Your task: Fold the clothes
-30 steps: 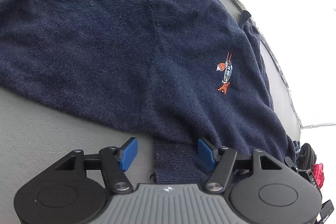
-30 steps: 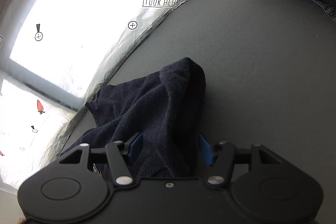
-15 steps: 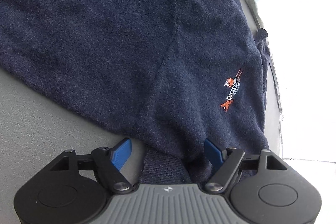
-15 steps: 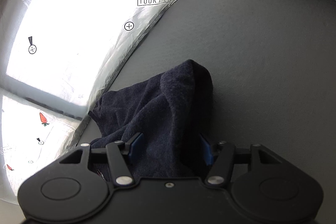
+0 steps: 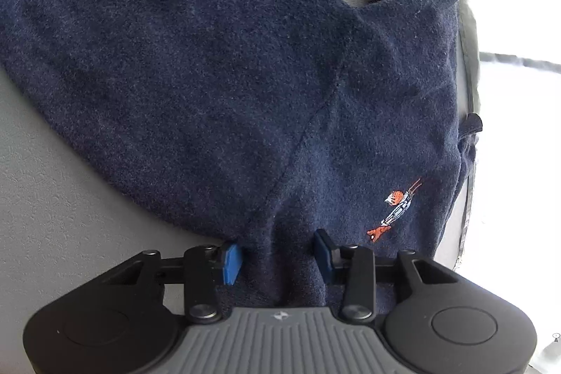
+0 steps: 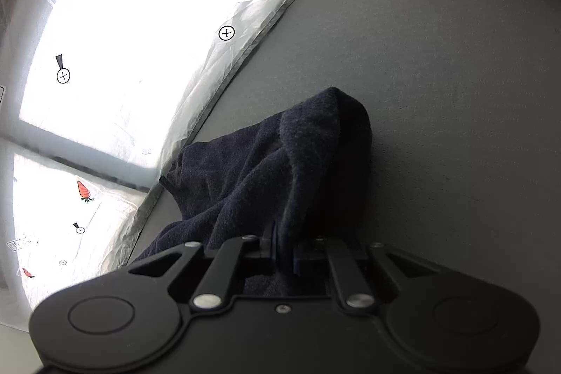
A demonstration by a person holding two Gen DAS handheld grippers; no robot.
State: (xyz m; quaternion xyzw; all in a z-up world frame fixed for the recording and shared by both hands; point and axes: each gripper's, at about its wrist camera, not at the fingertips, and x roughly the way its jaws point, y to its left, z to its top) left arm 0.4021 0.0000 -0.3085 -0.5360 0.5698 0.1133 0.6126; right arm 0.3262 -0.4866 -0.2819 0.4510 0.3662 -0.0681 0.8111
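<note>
We see a navy sweater (image 5: 217, 65) spread on the grey bench (image 5: 52, 205), its small orange emblem (image 5: 394, 209) near the left tool (image 5: 277, 255), whose blue pads have just closed in and now pinch a bunched fold of the hem. Our right tool (image 6: 284, 251) has just clamped tight on another raised fold of the sweater (image 6: 280, 170), beside a white plastic sheet (image 6: 140, 23).

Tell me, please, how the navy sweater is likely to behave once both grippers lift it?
The navy sweater will probably sag between grips, since it already bunches into soft folds at the right gripper. Its fuzzy knit likely resists slipping. The sleeve lying flat would probably trail.
</note>
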